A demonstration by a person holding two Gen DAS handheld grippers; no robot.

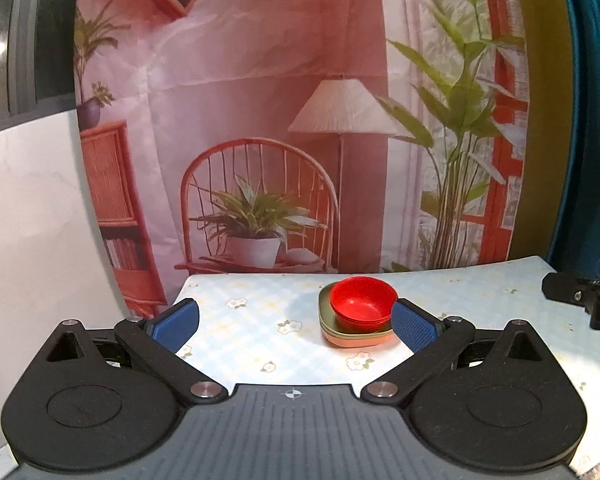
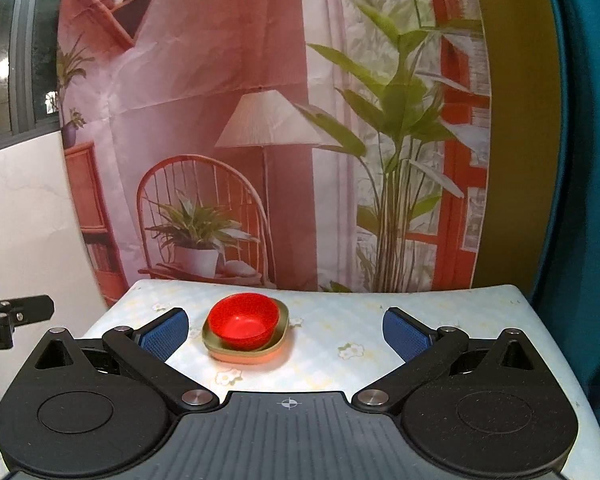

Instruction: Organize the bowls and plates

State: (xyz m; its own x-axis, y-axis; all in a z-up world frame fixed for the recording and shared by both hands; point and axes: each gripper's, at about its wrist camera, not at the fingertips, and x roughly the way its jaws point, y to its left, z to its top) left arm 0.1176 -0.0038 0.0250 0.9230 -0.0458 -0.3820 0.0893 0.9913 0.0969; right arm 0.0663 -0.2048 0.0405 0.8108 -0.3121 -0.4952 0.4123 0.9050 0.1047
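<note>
I hold a hand-held gripper in each hand, left (image 1: 293, 322) and right (image 2: 285, 330), both spread wide and empty above a counter (image 2: 420, 320) with a floral cloth. Mid-counter, red bowls (image 2: 244, 322) sit nested on stacked plates (image 2: 277, 346). They look like light, stiff, slippery plastic; I judge the bowl rim the best place to pinch.

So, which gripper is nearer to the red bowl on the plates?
Left, it seems. The left gripper has its right fingertip beside the red bowl, the stack right of its centre. The right gripper sits back, the bowl left of centre near its left finger. Both are open.
</note>
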